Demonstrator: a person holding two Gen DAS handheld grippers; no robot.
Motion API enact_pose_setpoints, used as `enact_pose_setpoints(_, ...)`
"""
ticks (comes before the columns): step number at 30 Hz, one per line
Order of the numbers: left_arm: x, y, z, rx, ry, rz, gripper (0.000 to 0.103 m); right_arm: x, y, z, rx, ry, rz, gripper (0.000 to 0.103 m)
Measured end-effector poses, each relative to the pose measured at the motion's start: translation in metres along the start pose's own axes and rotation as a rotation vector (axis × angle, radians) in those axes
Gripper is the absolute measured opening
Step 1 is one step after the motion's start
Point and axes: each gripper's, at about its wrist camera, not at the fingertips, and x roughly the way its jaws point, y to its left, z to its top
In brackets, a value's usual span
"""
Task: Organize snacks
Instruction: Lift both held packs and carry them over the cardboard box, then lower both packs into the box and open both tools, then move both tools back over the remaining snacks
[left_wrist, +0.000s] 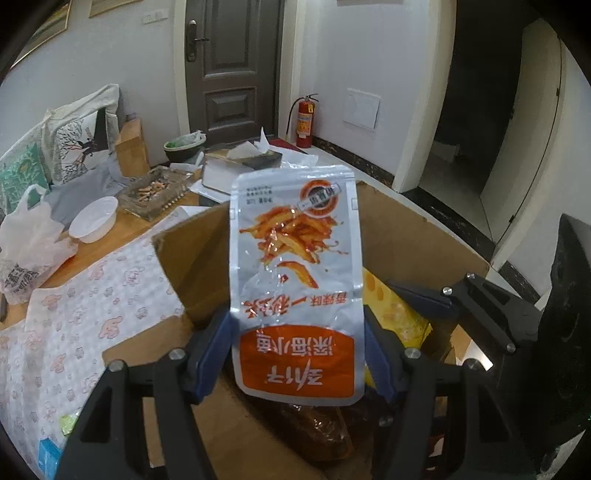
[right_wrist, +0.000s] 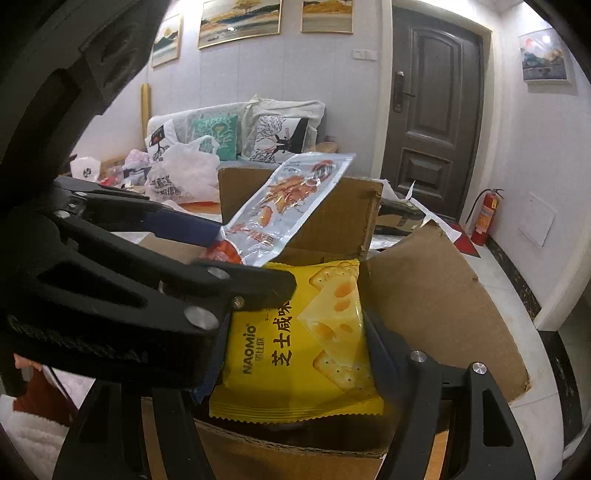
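both crinkly foil packets (left_wrist: 293, 280) gripped

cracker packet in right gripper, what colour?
Yellow cracker packet, with a cheese-wedge picture; clearest in the right wrist view.

Silver fish-snack packet (left_wrist: 293, 280) upright, yellow cheese-cracker packet (right_wrist: 299, 343) over open cardboard box (right_wrist: 443, 295)

Open brown cardboard box (left_wrist: 399, 229): floor hidden by packs. Dark reddish-brown pack (left_wrist: 317, 432) blurred, label unreadable. Yellow cheese-cracker pack (right_wrist: 295, 343): left edge behind left gripper (right_wrist: 236, 251). Silver-orange fish-snack pouch (left_wrist: 295, 280): small print too tiny to read.
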Motion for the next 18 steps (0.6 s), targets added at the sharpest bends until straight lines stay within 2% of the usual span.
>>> enact_pose_setpoints(7, 0.004, 0.001, -0.006, 0.005, 0.045, -0.056, 0.063, -0.004, 0.002, -0.001, -0.009, -0.004, -0.010, 0.067)
enact_pose_setpoints(10, 0.003, 0.000, -0.009, 0.010, 0.055, -0.050, 0.063, -0.008, 0.003, -0.001, -0.009, -0.016, -0.017, 0.074)
enact_pose_setpoints(18, -0.005, 0.008, -0.010, -0.023, 0.032, -0.033, 0.064, -0.020, 0.003, -0.002, -0.001, -0.026, -0.025, 0.076)
